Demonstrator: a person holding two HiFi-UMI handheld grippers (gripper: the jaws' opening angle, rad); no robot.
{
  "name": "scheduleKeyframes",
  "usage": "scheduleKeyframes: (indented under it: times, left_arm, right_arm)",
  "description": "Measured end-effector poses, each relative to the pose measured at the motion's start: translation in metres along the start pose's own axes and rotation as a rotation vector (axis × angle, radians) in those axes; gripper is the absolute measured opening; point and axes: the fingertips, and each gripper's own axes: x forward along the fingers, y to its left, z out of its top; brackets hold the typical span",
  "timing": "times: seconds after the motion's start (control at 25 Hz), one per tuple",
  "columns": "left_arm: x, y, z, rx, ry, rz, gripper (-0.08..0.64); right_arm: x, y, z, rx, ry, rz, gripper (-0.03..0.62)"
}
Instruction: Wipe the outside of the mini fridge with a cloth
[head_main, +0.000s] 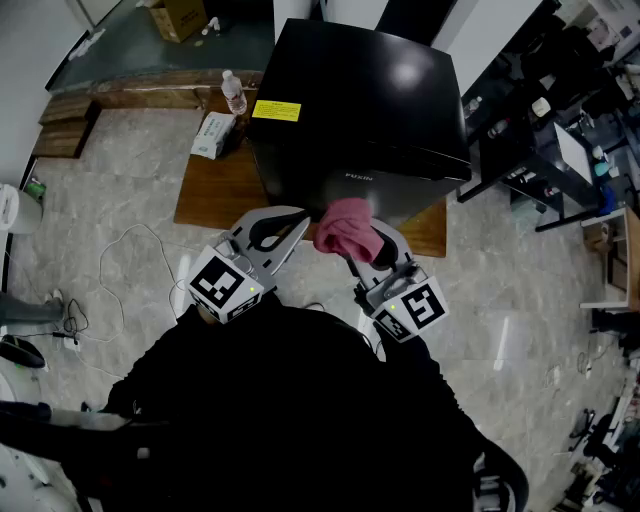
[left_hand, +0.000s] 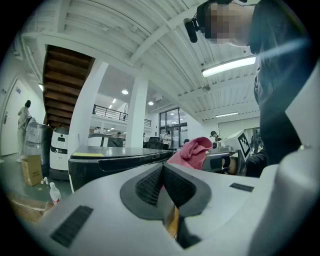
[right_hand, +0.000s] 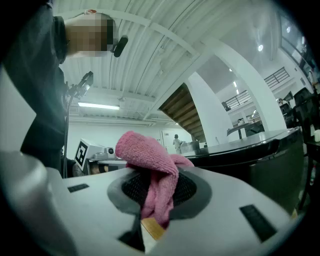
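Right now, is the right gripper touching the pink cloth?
Touching. The right gripper view shows the right gripper with its jaws closed on the pink cloth, which bunches up above them.

Dim overhead light leaves the head view murky. A soft white glare spot sits on the glossy top of the black fridge (head_main: 405, 72). The pale floor (head_main: 120, 180) reads brightest, while the person's dark clothing (head_main: 290, 400) sinks into shadow without detail, and the corners darken. Both gripper views are fisheye, ringed in black, and they bend the white column (left_hand: 136, 112) and the ceiling beams (left_hand: 160, 39). A strip lamp (left_hand: 230, 66) burns nearly white in the left gripper view. Another glows in the right gripper view, where the weave of the pink cloth (right_hand: 150, 155) shows crisply.
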Motion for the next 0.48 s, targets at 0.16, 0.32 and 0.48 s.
scheduleKeyframes:
  times: [0.16, 0.32, 0.48]
  left_arm:
    - [0.0, 0.002, 0.004, -0.012, 0.004, 0.0, 0.003]
    - [0.001, 0.011, 0.017, -0.005, -0.003, 0.018, 0.003]
    - [-0.002, 0.033, 0.04, 0.021, -0.024, 0.046, 0.003]
  right_arm:
    - [0.004, 0.001, 0.003, -0.013, 0.013, 0.012, 0.083]
    - [0.011, 0.0, 0.006, -0.03, 0.023, 0.03, 0.083]
    - [0.024, -0.01, 0.016, -0.087, 0.038, 0.037, 0.083]
